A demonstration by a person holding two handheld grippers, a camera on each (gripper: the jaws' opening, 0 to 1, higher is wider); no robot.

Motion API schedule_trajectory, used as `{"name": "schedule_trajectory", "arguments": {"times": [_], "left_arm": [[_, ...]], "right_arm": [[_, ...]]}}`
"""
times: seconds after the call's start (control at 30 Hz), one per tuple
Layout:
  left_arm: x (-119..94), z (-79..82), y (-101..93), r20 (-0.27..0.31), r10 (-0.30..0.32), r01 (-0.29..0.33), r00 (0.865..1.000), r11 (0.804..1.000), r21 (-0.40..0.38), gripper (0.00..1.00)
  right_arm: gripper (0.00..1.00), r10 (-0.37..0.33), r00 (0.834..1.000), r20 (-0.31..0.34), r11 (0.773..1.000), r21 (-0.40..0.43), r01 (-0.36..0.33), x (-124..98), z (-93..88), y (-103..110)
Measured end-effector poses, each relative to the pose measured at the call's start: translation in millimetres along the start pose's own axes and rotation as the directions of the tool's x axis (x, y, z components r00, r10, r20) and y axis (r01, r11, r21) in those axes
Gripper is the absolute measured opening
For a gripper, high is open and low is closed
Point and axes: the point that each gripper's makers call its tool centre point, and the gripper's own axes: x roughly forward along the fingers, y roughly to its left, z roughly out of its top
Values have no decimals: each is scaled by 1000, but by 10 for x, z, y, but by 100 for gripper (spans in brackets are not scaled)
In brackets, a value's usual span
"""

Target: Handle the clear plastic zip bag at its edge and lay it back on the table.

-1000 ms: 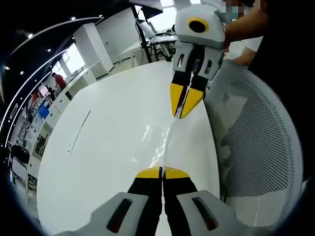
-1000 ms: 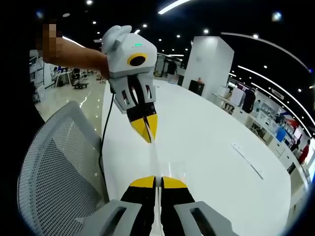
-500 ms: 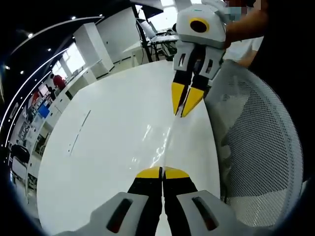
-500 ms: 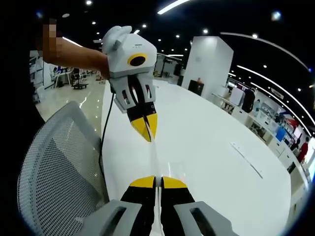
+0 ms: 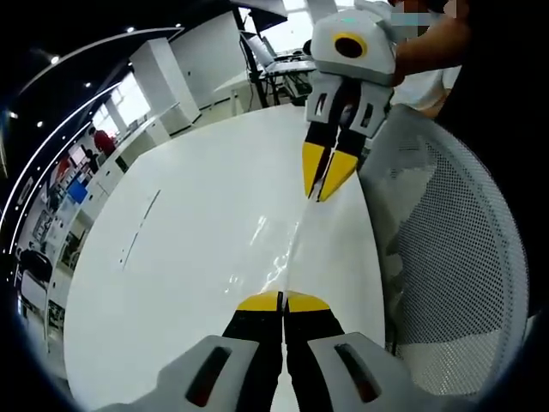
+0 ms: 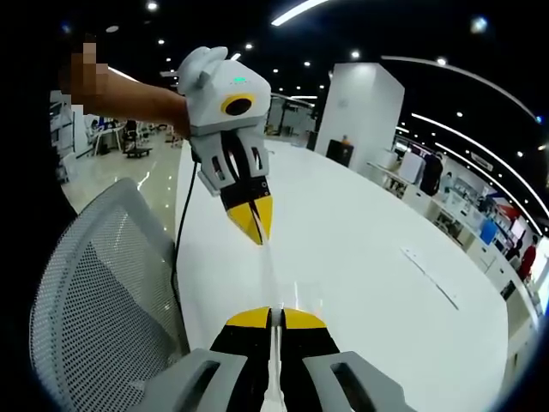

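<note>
White and glossy, the tabletop (image 5: 197,249) runs through a bright showroom, with a mesh chair back (image 5: 455,257) along its edge. In the left gripper view, the left tool (image 5: 282,300) has its yellow tips pressed together on the near edge of the clear plastic zip bag (image 5: 287,253). The bag stretches straight ahead, taut above the tabletop, to the right tool (image 5: 324,176), whose tips pinch its far edge. In the right gripper view, the bag (image 6: 269,275) likewise spans from the right tool (image 6: 275,318) to the left tool (image 6: 255,225).
</note>
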Motion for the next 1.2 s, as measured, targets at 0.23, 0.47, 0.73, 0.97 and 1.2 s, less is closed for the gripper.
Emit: {"name": "schedule_trajectory", "arguments": {"times": [0.23,0.47,0.73,0.97,1.2], "left_arm": [[-8,-27,13,-1,1,-1,1000,1000,-5,0],[-9,-35,18,-1,3,-3,1000,1000,-7,0],[-19,-44,28,-4,8,-8,1000,1000,-11,0],[-27,-71,29,-10,9,-9,1000,1000,-14,0],[-29,-74,41,-12,11,-11,1000,1000,-17,0]], "right_arm": [[0,-2,1000,-2,1000,2,2,-4,-19,-14],[0,-3,1000,-5,1000,2,3,-12,-24,-15],[0,-7,1000,-9,1000,1,7,-26,-35,-22],[0,-10,1000,-13,1000,5,10,-45,-54,-16],[0,-12,1000,-13,1000,7,12,-48,-60,-29]]}}
